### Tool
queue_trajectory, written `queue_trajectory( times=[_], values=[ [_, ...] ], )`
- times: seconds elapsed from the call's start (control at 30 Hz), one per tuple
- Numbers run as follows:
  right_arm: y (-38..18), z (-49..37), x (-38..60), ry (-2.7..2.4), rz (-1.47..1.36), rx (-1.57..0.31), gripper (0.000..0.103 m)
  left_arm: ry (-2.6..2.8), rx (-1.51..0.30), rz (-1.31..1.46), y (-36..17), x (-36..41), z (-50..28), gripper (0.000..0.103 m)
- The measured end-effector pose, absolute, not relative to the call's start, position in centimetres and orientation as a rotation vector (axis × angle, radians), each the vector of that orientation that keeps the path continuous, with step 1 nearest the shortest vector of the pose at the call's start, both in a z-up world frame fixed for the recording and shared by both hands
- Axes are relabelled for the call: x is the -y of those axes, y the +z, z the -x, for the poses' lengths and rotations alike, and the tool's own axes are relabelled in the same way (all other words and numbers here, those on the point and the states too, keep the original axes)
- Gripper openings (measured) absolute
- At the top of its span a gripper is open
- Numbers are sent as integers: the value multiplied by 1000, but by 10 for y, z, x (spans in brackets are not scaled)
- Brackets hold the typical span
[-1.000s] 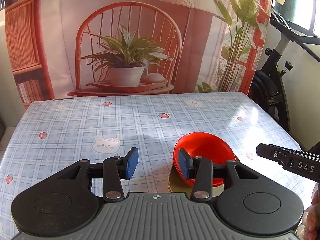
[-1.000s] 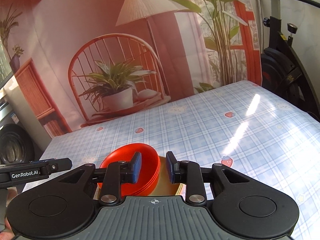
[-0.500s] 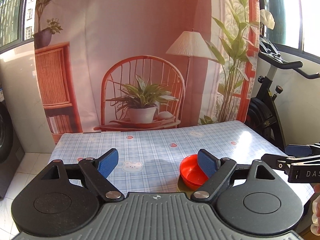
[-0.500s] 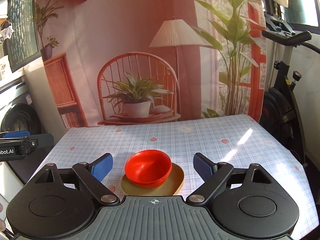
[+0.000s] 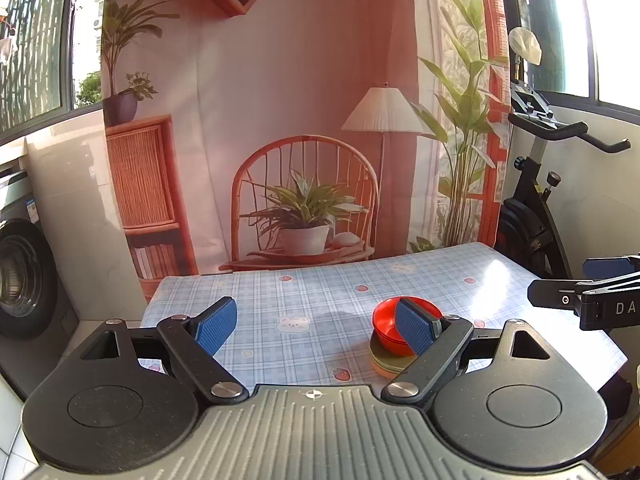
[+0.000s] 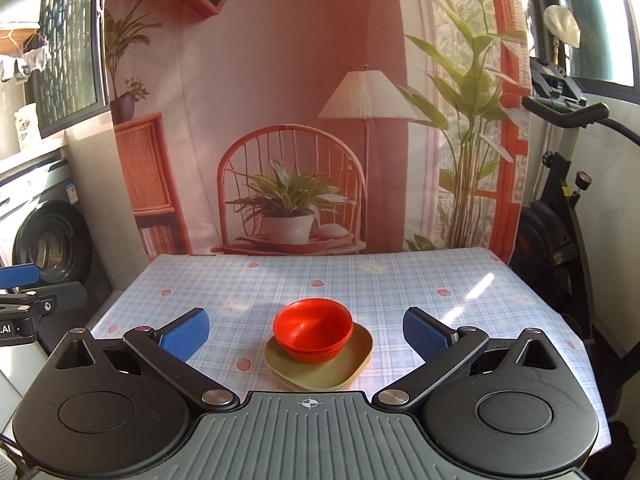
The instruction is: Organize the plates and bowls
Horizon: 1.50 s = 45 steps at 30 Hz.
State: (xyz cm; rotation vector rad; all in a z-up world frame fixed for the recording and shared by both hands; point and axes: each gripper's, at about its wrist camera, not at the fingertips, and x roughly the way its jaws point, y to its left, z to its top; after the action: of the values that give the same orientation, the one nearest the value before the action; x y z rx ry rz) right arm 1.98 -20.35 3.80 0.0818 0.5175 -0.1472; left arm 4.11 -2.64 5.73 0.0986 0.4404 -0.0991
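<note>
Stacked red bowls (image 6: 313,334) sit on stacked olive-yellow plates (image 6: 352,368) near the front of the table (image 6: 400,280). In the right wrist view my right gripper (image 6: 306,330) is open and empty, held back from the table with the stack between its fingers in the image. In the left wrist view my left gripper (image 5: 316,326) is open and empty; the bowls (image 5: 386,326) and plates (image 5: 380,360) show partly behind its right fingertip (image 5: 414,328). The right gripper (image 5: 588,300) shows at the right edge.
The table has a blue checked cloth. A printed backdrop (image 6: 296,120) hangs behind its far edge. An exercise bike (image 6: 560,208) stands at the right, a washing machine (image 6: 52,244) at the left. The left gripper (image 6: 24,300) shows at the left edge.
Both grippers have opened wide and drawn back and up from the stack. The bowls and plates stay on the table and now look smaller.
</note>
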Motion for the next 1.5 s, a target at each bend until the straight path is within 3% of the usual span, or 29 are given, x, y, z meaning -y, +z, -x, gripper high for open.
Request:
queue_trajectory(
  times=[1.5],
  values=[
    [55, 3, 180, -154, -46, -430, 103, -44, -331, -64, 75, 18, -11, 88]
  ],
)
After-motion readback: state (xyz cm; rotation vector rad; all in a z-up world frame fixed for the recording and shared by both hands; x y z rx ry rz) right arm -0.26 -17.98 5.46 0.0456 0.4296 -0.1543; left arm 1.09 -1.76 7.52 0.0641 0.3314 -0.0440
